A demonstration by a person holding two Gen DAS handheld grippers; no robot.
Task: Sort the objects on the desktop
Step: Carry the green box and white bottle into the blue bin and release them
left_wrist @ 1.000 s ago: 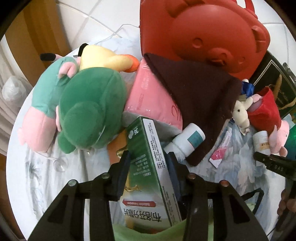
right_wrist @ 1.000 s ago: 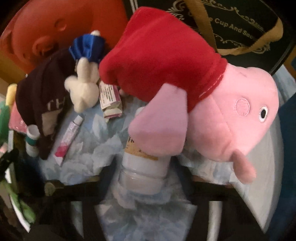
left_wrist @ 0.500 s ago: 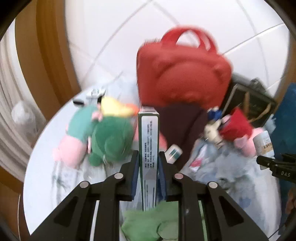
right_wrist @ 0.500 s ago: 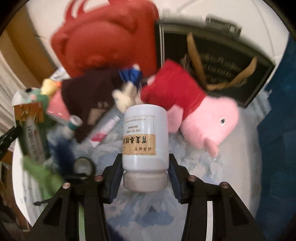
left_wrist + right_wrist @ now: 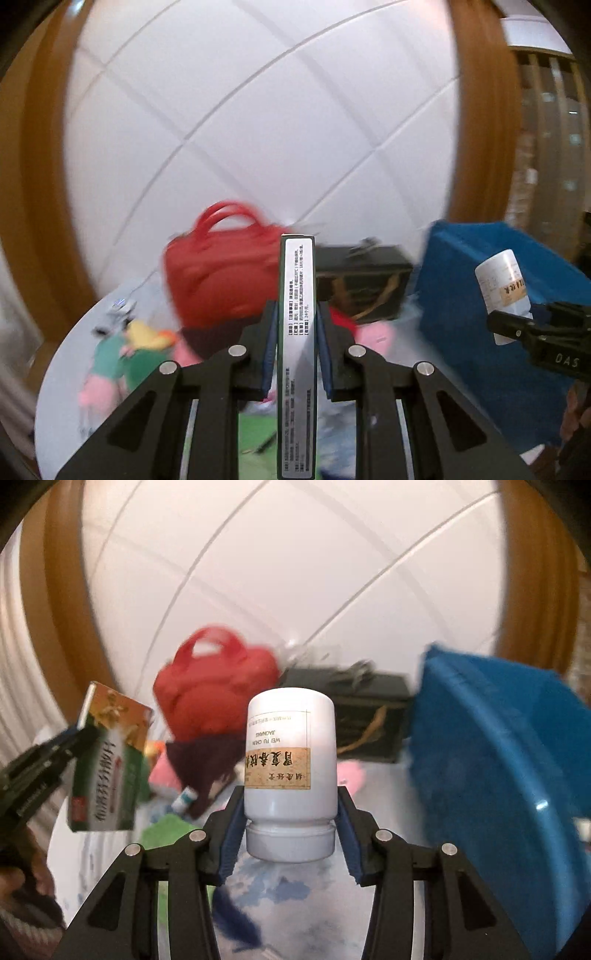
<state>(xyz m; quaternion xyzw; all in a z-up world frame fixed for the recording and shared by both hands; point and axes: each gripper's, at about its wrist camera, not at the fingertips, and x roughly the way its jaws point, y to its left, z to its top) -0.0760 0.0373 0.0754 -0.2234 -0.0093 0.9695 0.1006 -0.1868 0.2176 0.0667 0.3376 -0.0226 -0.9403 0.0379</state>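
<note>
Both grippers have lifted off the table: left gripper clamps box, right gripper clamps bottle, probably heading for the blue tub at 3 o'clock.

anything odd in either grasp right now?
Yes: the white bottle in the right gripper is held upside down, cap at the bottom and label text inverted. The left gripper holds the green box upright; nothing looks spilled or damaged.

A green medicine box stands upright at the centre of the left wrist view, its narrow printed edge facing the lens, while a white pill bottle with a tan label sits cap-down at the centre of the right wrist view.
</note>
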